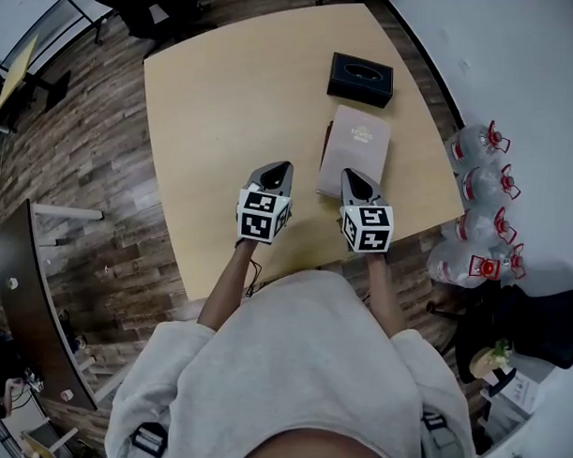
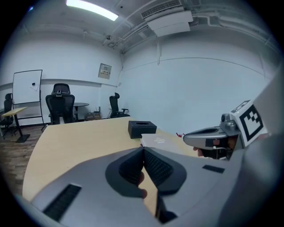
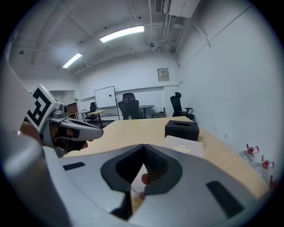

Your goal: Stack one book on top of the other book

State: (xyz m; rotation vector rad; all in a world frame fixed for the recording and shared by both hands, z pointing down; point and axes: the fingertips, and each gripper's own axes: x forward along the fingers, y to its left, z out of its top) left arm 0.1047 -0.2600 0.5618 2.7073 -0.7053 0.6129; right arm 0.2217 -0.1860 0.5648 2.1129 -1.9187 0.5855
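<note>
Light wooden tabletop (image 1: pixel 225 99), person in grey sweatshirt (image 1: pixel 300 365) standing at its near edge. The beige rectangular hardcover book (image 1: pixel 357 149) lies flat on the right half of the tabletop. It sits on a dark red book (image 1: pixel 324 148), of which only a strip shows along the left side. A black rectangular tissue box (image 1: pixel 361 79) stands just beyond the stack, apart from it.

The left gripper (image 1: pixel 284 165) is held over bare tabletop, left of the stack and not touching it. Its fingers (image 2: pixel 157 166) are pressed together at the tips, nothing between. The right gripper (image 1: pixel 349 174) is at the stack's near edge; contact can't be told. Its fingers (image 3: pixel 155 166) are also together and empty, with the beige book (image 3: pixel 186 146) ahead and to the right.

Clear water bottles with red caps (image 1: pixel 476 183) sit on the floor to the right. Black office chairs (image 2: pixel 60 104) and a whiteboard (image 2: pixel 27 93) are at the back.
</note>
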